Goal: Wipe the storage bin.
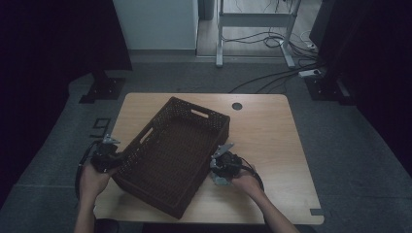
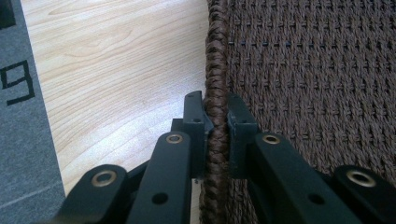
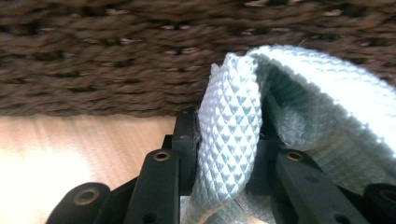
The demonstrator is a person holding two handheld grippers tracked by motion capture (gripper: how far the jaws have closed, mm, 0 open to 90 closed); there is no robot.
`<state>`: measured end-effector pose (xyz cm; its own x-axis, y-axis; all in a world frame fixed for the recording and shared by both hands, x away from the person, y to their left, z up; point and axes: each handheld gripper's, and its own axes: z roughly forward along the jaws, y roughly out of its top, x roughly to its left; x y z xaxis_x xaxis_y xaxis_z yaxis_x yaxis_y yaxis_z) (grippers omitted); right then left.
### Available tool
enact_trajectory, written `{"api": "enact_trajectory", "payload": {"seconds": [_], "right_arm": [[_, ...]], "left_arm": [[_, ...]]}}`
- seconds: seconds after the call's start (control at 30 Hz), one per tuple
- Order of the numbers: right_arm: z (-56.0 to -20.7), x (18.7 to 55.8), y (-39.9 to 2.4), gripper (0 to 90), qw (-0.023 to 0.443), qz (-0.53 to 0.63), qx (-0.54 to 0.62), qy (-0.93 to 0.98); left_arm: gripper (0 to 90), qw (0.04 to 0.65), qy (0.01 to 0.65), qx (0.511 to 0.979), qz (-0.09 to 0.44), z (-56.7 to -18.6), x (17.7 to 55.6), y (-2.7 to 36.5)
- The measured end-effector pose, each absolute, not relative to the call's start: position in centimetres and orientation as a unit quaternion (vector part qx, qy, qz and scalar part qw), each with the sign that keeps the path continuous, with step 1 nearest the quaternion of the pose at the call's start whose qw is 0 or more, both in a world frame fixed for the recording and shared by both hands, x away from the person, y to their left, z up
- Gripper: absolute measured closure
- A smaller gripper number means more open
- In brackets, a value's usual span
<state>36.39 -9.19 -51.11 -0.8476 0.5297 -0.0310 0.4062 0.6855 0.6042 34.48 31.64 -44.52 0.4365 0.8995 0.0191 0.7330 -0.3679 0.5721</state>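
Pinching brown basket (image 1: 167, 155) rim: left tool (image 2: 216, 121). Right tool (image 3: 229, 135) clamped on pale cloth (image 3: 280, 107), maybe touching basket wall. Wood worktop (image 1: 272, 141) underneath.

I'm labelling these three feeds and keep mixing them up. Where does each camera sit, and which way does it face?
High view: above the person's side, facing forward and down on the table; both forearms, left gripper, right gripper.
Left gripper view: rides the left gripper, looking along its jaws shut on the basket rim.
Right gripper view: rides the right gripper, jaws shut on a pale cloth, facing the basket wall.
All share the basket and wooden table.
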Motion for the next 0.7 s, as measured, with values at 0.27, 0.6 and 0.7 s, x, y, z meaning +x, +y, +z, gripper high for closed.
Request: {"api": "enact_trajectory", "payload": {"seconds": [0.27, 0.6, 0.7], "right_arm": [[-51.2, 35.2, -8.6, 69.8, 0.101, 0.304, 0.246, 0.915], [-51.3, 33.8, -8.0, 69.8, 0.082, 0.31, 0.227, 0.919], [-51.3, 33.3, -7.6, 69.6, 0.088, 0.307, 0.223, 0.921]], "left_arm": [[81.4, 0.249, 0.505, 0.809, 0.168, -44.5, 34.5, 31.6], [81.3, 0.248, 0.506, 0.809, 0.168, -44.5, 34.5, 31.6], [81.2, 0.248, 0.506, 0.809, 0.168, -44.5, 34.5, 31.6]]}}
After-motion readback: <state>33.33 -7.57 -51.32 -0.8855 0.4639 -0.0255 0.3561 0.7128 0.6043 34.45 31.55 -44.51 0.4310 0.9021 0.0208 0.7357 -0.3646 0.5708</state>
